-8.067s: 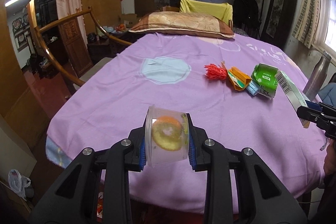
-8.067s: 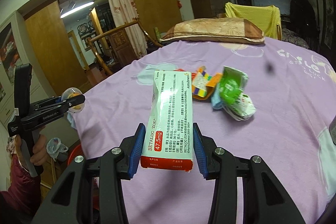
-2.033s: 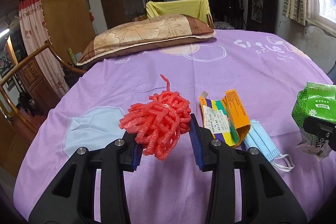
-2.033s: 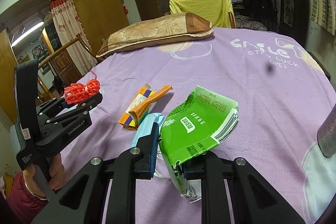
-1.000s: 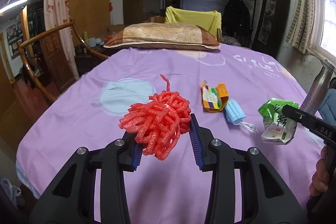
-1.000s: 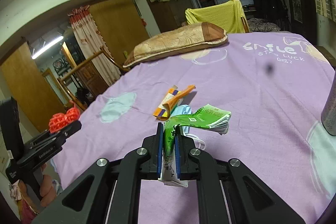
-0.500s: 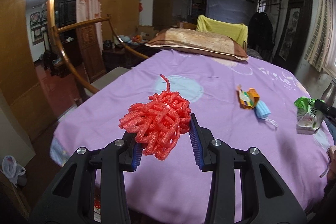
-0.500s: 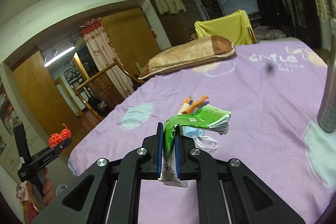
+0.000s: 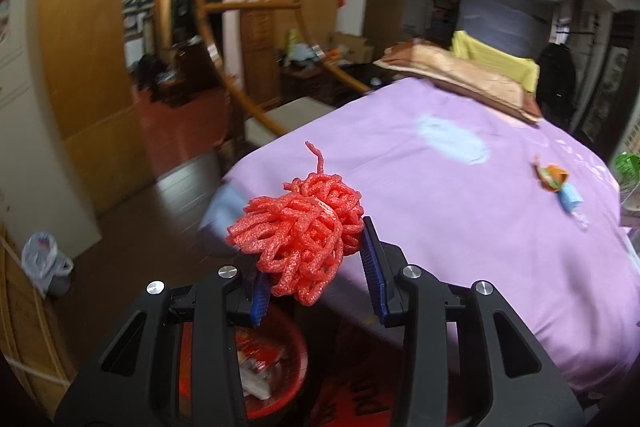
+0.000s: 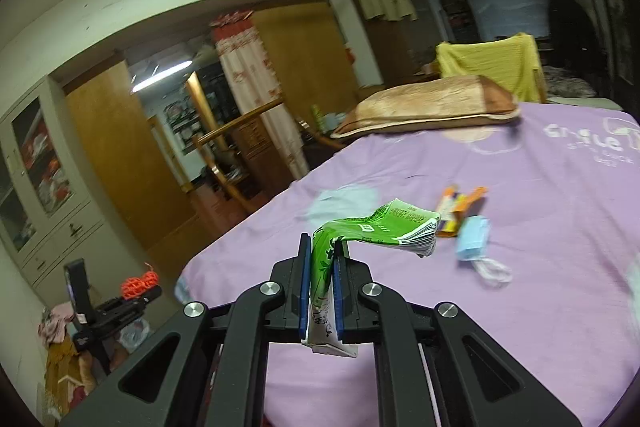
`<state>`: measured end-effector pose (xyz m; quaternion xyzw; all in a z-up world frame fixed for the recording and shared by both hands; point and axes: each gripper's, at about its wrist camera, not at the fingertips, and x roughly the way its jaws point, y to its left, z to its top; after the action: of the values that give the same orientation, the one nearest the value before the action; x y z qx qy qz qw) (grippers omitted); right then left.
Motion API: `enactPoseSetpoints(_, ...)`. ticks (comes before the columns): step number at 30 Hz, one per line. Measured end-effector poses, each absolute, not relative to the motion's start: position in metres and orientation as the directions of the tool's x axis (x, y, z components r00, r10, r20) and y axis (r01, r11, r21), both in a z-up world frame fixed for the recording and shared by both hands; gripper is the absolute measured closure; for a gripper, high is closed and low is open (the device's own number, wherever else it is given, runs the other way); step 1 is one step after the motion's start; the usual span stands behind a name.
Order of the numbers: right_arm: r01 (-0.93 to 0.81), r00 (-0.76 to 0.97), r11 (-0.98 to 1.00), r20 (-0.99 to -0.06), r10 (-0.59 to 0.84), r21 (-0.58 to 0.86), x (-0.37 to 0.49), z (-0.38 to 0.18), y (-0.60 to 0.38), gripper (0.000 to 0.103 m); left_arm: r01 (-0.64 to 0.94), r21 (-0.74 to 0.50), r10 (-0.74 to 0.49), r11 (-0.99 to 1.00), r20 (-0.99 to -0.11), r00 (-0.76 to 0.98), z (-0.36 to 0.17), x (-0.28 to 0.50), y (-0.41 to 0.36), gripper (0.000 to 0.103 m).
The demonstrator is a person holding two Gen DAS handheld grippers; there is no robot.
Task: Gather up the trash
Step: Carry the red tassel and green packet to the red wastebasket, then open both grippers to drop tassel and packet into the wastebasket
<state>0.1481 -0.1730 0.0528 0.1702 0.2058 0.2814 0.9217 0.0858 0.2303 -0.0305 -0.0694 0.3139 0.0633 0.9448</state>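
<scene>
Left wrist view: left gripper (image 9: 314,259) clamped on red foam netting (image 9: 298,223), bundle bulging up and forward past the blue pads (image 9: 370,259). Held out past the corner of the purple bedspread (image 9: 460,195), above a red bin (image 9: 276,355) on the floor just beside the bed, bin largely hidden behind the fingers, some packaging visible inside. Left on the bedspread, well away from the bin: orange carton (image 9: 552,177) with blue face mask (image 9: 570,197) touching it. Frame blurred at the edges. Right wrist view: right gripper (image 10: 321,283) pinched tight on a flattened green carton (image 10: 376,227), gripped at one end only, free end drooping over the bedspread (image 10: 520,307), far from the bin. Orange carton (image 10: 460,209) and face mask (image 10: 474,237) just beyond it. Left gripper (image 10: 132,293) with netting (image 10: 140,281) visible low beside the bed. Risks: netting light and springy, could snag on the pads at release or bounce off the bin rim if not centred; thin carton, held by one end, could slip out en route.
</scene>
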Motion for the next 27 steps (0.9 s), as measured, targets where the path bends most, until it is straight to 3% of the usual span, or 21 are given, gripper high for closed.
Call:
enactPoseSetpoints(6, -0.524, 0.685, 0.743, -0.313, 0.659, 0.418, 0.148, 0.060, -0.117, 0.093, -0.267, -0.113, 0.119, 0.957, -0.685, 0.718, -0.086, 0.064, 0.286, 0.062)
enactPoseSetpoints(10, -0.571, 0.626, 0.708, -0.339, 0.703, 0.415, 0.147, 0.061, -0.076, 0.093, -0.309, -0.100, 0.136, 0.946, -0.740, 0.658, -0.120, 0.057, 0.310, 0.056)
enactPoseSetpoints(12, -0.593, 0.600, 0.695, -0.352, 0.719, 0.407, 0.145, 0.063, -0.055, 0.093, -0.327, -0.092, 0.149, 0.940, -0.754, 0.640, -0.130, 0.052, 0.320, 0.036)
enactPoseSetpoints(15, -0.628, 0.555, 0.669, -0.373, 0.743, 0.398, 0.142, 0.063, -0.024, 0.093, -0.360, -0.085, 0.176, 0.929, -0.754, 0.633, -0.139, 0.044, 0.333, 0.017)
enactPoseSetpoints(27, -0.743, 0.316, 0.537, -0.499, 0.807, 0.399, 0.134, 0.036, 0.108, 0.093, -0.473, -0.062, 0.274, 0.879, -0.747, 0.606, -0.144, 0.033, 0.376, 0.011)
